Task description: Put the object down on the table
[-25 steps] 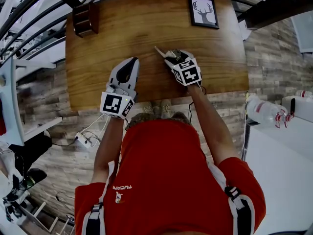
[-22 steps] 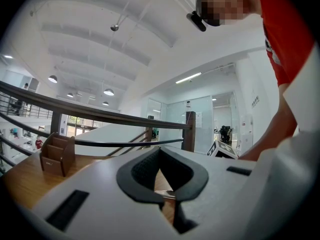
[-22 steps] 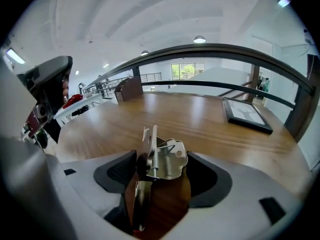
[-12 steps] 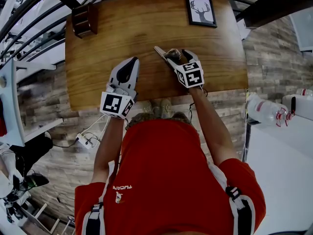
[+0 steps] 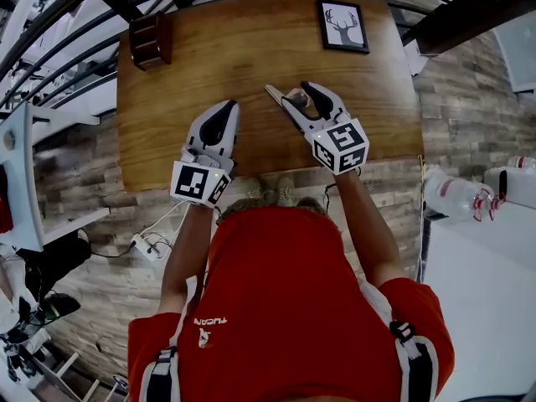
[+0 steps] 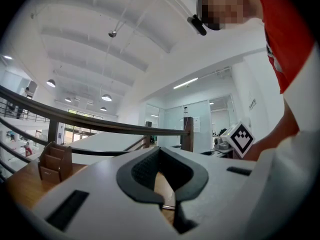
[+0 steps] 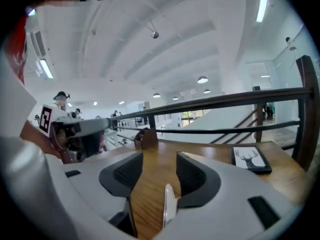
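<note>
With left gripper fingers closed, I am risking the open, just-narrowing right gripper fingers catching the object between them on the surface.

Left gripper is hovering level, jaws pressing together, forearm reaching forward. Right gripper is tilting slightly downward, jaws standing apart though just narrowing, pads gripping nothing.

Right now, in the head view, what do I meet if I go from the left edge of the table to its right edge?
Wooden holder → left tongs → small object → framed deer picture. The right tongs overlap the last two, so I leave them out.
</note>
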Tool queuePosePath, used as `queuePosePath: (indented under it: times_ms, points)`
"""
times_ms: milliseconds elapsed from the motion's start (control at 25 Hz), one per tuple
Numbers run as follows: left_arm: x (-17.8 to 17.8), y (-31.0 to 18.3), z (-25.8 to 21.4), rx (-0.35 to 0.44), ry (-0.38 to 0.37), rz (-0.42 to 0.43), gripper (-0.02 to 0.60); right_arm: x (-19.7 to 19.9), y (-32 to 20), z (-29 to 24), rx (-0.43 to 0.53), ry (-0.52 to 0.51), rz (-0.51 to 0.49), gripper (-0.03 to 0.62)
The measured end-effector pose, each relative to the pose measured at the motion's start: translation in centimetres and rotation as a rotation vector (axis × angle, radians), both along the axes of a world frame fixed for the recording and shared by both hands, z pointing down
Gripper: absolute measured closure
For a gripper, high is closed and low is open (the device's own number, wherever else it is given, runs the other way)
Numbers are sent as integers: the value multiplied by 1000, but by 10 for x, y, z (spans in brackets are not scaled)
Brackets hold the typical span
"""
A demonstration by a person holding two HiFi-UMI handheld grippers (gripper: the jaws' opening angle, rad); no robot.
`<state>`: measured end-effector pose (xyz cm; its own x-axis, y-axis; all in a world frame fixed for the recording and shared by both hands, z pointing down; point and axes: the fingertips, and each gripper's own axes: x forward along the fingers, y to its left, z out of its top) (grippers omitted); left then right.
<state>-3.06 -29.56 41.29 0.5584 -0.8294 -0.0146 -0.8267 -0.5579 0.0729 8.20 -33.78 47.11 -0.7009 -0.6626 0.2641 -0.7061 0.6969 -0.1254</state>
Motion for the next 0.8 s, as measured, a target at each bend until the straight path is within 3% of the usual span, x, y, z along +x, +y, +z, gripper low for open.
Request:
queuePosePath:
  times_ms: [120, 240, 520, 800]
  points:
    - [0, 4, -14, 26, 16, 0, 572, -13, 11, -36, 75, -61, -50, 446]
    - [-1, 10, -29, 51, 34, 0, 572, -27, 25, -65, 130, -119, -105, 499]
    - [-2, 22, -58, 102, 65, -3, 572, -45, 55, -111, 224, -229, -187, 561]
    - [-5, 32, -66, 119, 67, -9, 572, -54, 72, -120, 265, -234, -234, 569]
